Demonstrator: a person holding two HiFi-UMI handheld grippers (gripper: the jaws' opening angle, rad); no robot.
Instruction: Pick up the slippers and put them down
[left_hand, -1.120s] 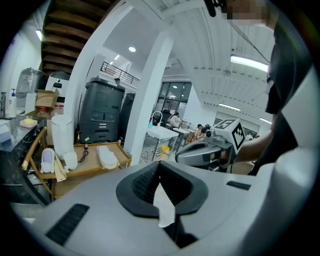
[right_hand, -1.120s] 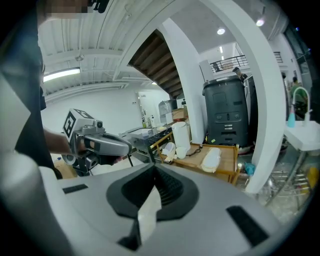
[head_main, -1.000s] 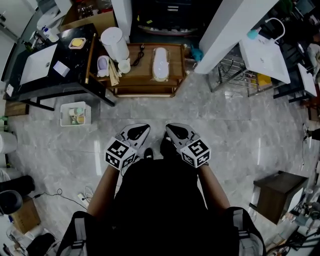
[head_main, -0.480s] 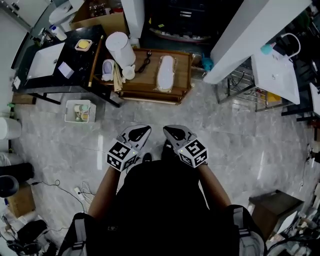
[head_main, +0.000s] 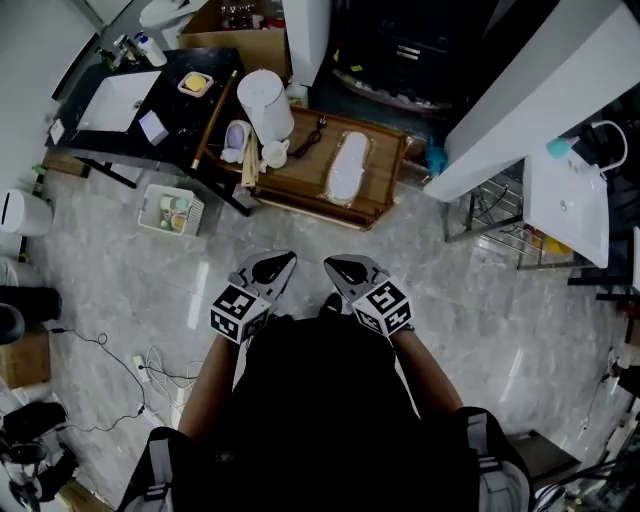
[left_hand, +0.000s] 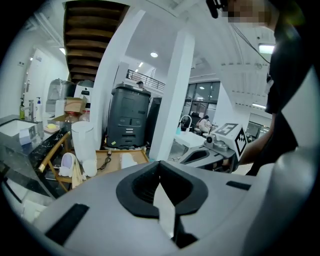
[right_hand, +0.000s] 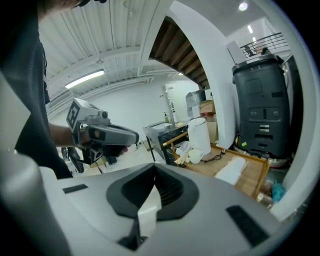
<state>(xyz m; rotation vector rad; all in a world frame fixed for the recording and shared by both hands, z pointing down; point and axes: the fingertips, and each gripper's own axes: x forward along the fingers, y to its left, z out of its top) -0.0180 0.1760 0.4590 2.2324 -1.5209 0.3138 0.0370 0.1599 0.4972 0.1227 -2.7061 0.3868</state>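
- both grippers are clenched shut with nothing between the jaws: the left gripper (head_main: 283, 260) and the right gripper (head_main: 333, 265) hang side by side in front of the person's body, over the floor (head_main: 480, 290), tips pointing ahead and a little down.
- the white slipper (head_main: 347, 167) lies flat on the low wooden tabletop (head_main: 300, 180), well apart from both grippers and ahead of them; its long axis runs away from the person, leaning slightly to the right at its far end.
- it lies almost straight ahead of the right gripper, so that hand looks the nearer one (the left would have to cross inward).
- only one slipper is plain to see; a lavender-and-white thing (head_main: 237, 140) beside the white bin (head_main: 266, 101) may be the other, but i cannot tell.
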